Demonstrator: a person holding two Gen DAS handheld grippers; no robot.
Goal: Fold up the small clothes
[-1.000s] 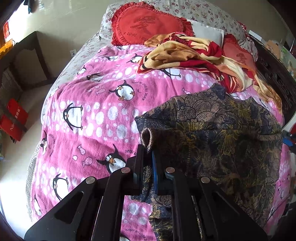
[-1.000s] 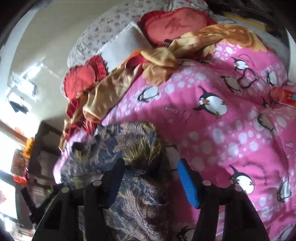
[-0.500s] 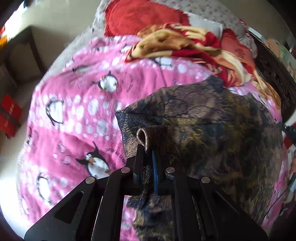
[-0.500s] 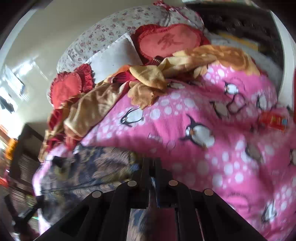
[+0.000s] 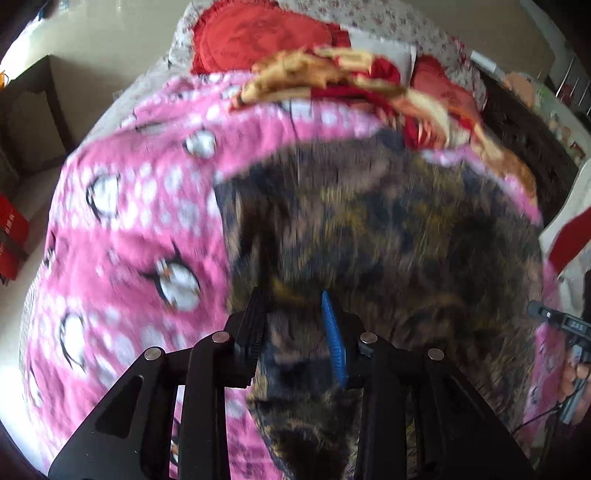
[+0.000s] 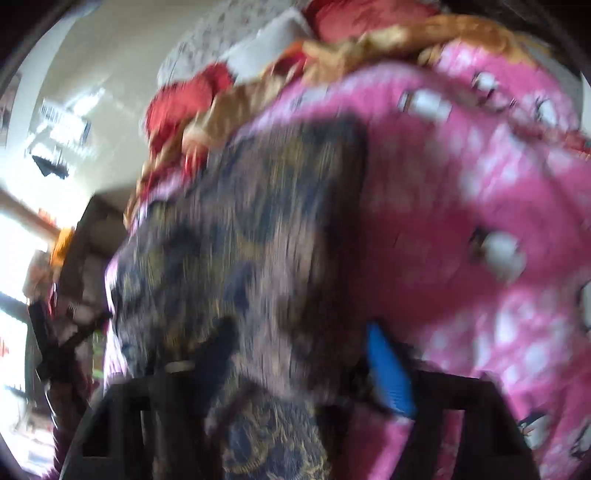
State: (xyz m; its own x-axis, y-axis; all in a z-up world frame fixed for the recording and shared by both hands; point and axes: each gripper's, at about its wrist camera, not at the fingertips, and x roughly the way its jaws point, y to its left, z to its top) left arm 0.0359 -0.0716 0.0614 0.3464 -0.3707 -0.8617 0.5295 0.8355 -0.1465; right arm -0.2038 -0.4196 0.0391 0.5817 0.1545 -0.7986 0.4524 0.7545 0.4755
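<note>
A dark floral garment (image 5: 388, 229) lies spread on the pink penguin blanket (image 5: 140, 229); both views are motion-blurred. My left gripper (image 5: 293, 314) hangs over the garment's near left part. Its jaws are opening, and the cloth lies loose in the gap between the black finger (image 5: 253, 325) and the blue pad (image 5: 334, 339). In the right wrist view the same garment (image 6: 258, 229) fills the middle. My right gripper (image 6: 299, 358) is low over its near edge. Its jaws are opening too, with cloth bulging between the dark finger (image 6: 218, 350) and the blue pad (image 6: 389, 376).
A crumpled yellow-and-red blanket (image 5: 343, 74) and red heart cushions (image 5: 258, 33) lie at the head of the bed. A dark wooden table (image 5: 29, 110) and a red box (image 5: 11, 236) stand left of the bed. A hand (image 5: 574, 373) shows at the right edge.
The left jaws, shut on a raised fold of the garment, have parted and the fold has dropped. The right jaws went from wide to shut to parted, and moved closer over the garment.
</note>
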